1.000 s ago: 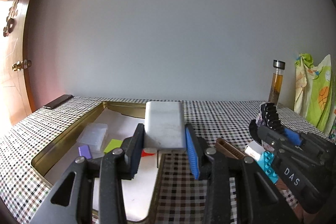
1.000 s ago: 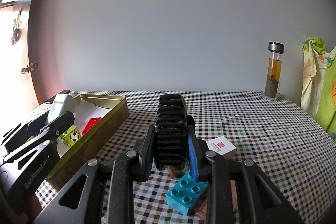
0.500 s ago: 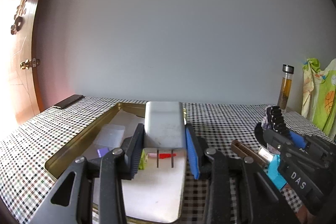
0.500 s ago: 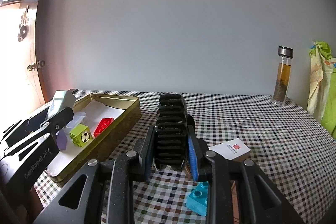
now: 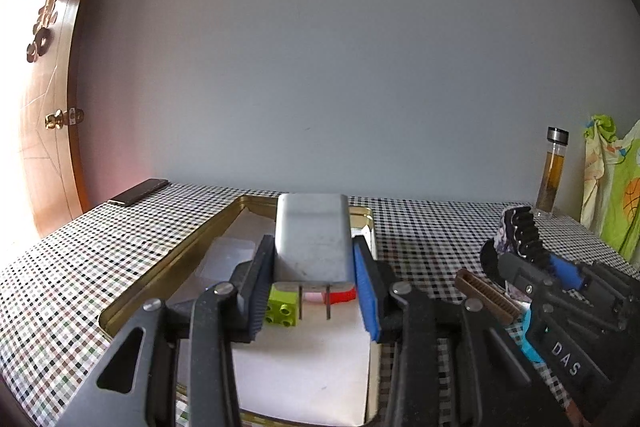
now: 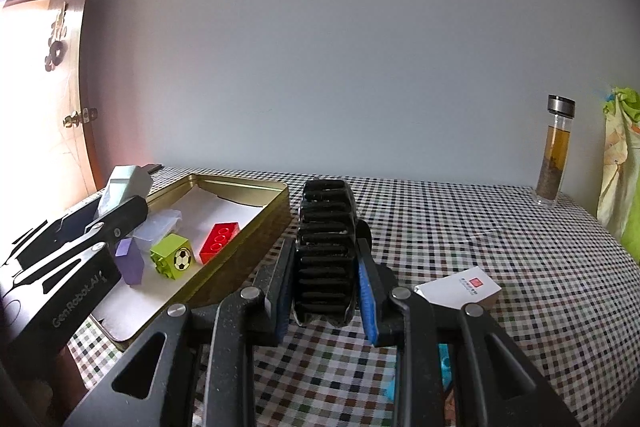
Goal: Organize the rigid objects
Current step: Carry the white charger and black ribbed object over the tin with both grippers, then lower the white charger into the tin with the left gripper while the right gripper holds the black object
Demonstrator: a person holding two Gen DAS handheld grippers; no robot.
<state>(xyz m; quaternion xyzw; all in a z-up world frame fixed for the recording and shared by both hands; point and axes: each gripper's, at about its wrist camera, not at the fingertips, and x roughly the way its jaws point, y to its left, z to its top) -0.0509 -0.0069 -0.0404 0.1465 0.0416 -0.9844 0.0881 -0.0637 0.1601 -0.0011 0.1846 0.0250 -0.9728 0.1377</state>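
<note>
1. Gold tin (image 5: 168, 269): sits on the checked tablecloth (image 5: 72, 255), paper-lined. Stiff thin metal, probably light enough to slide if an object is pushed against its wall. It's the drop target, no need to grab it.
2. White charger plug (image 5: 312, 239): clamped by the left gripper (image 5: 314, 281) on its two flat side faces, prongs toward the camera, held above the tin's open middle. Hard smooth plastic, moderate weight, likely slippery; the ribbed pads on the wide flats look like the right hold.
3. Black ribbed clip (image 6: 326, 251): clamped edgewise in the right gripper (image 6: 326, 287), jaws at their tightest. It hangs over the cloth just right of the tin's outer wall, not yet over it. Rigid, light, ridges give bite; whether its teeth could spring open I can't tell.
4. In the tin: red brick (image 6: 219, 237), green football brick (image 6: 172, 257), purple block (image 6: 130, 261), all hard and light.
5. Pose: both grippers point forward and slightly down, side by side, left over the tin, right beside it.
</note>
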